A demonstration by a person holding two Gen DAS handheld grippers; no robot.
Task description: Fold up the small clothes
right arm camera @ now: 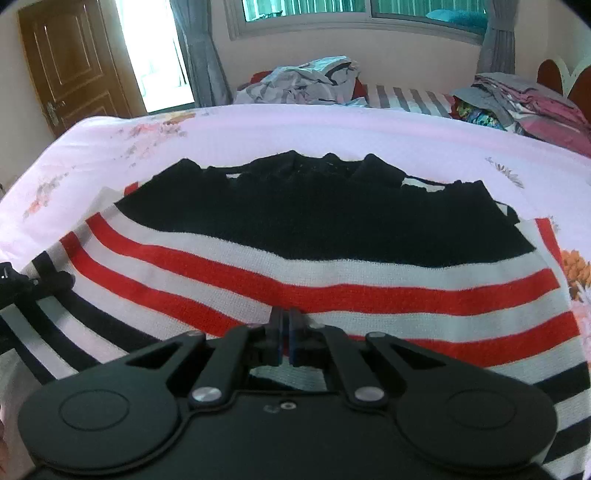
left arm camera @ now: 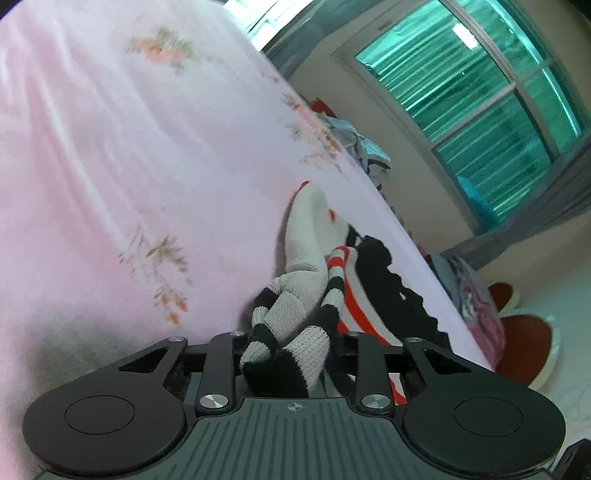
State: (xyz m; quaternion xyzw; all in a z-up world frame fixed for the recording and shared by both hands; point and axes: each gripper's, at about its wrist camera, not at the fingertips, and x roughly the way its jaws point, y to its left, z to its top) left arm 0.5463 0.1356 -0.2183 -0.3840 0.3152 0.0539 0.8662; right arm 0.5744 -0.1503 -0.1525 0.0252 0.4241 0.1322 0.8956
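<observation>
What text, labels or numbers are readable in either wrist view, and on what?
None readable.
The striped sweater shows no tag or print.
The pink floral sheet has flowers only.
The left gripper body carries a small crosshair mark, no letters.
The right gripper body shows a small embossed mark, too small to read.
The window frame has a tiny mark, blurred.

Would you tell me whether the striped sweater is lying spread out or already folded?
Mostly spread: the striped sweater lies wide across the pink sheet, body flat. One end is bunched up in the left gripper; the right gripper is shut.
</observation>
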